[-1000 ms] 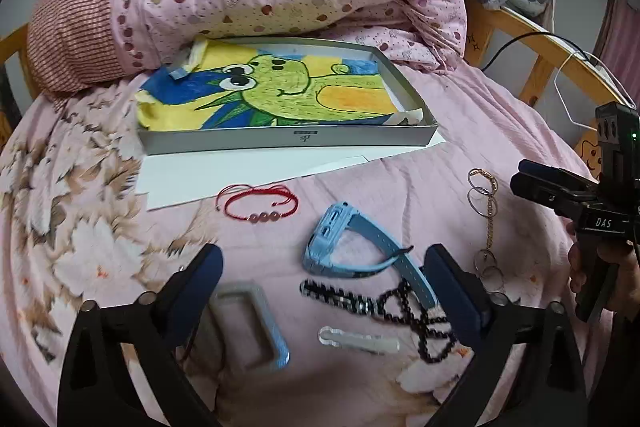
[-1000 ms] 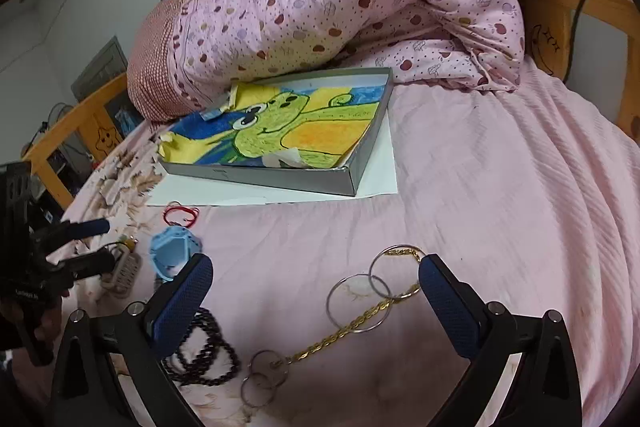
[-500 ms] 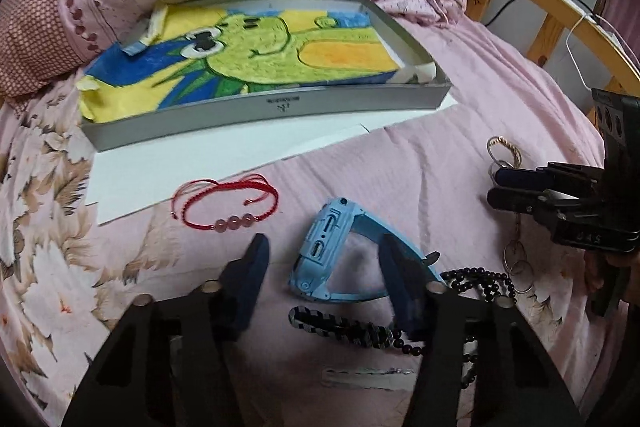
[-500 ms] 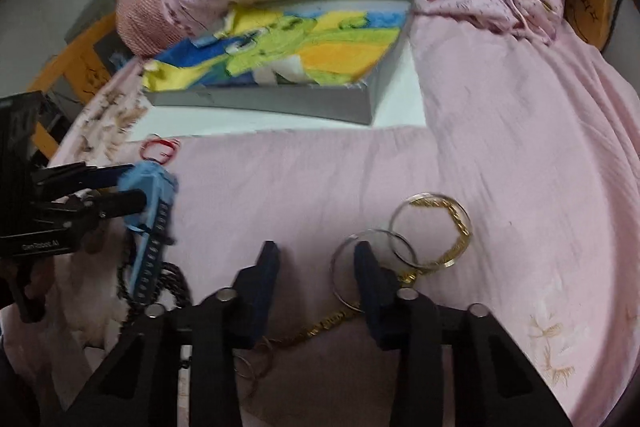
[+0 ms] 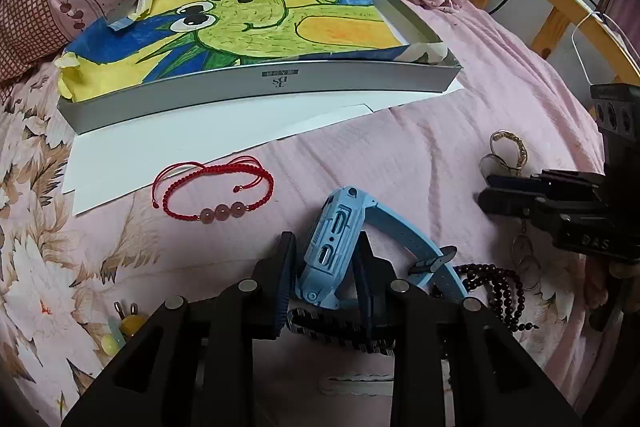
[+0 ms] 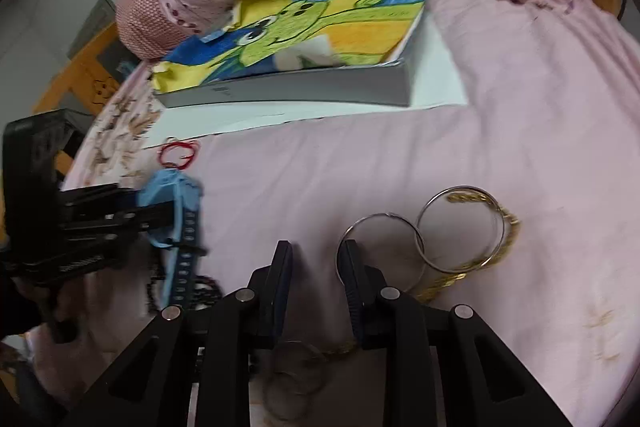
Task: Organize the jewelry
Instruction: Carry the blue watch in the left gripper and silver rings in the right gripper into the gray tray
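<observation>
Blue smartwatch [image 5: 334, 251] on its side on the pink bed [image 5: 440, 131], left tool [image 5: 325, 269] closing on its case, pads at both flanks. Right tool [image 6: 314, 267] narrow and closing; silver ring [image 6: 378, 223] of the gold chain [image 6: 440, 281] at its right finger, grip unclear. Red cord bracelet [image 5: 216, 193] and black beads [image 5: 500, 287] lie nearby. Grey shallow box [image 5: 256, 89] beyond holds only a frog drawing [image 5: 248, 27].
</observation>
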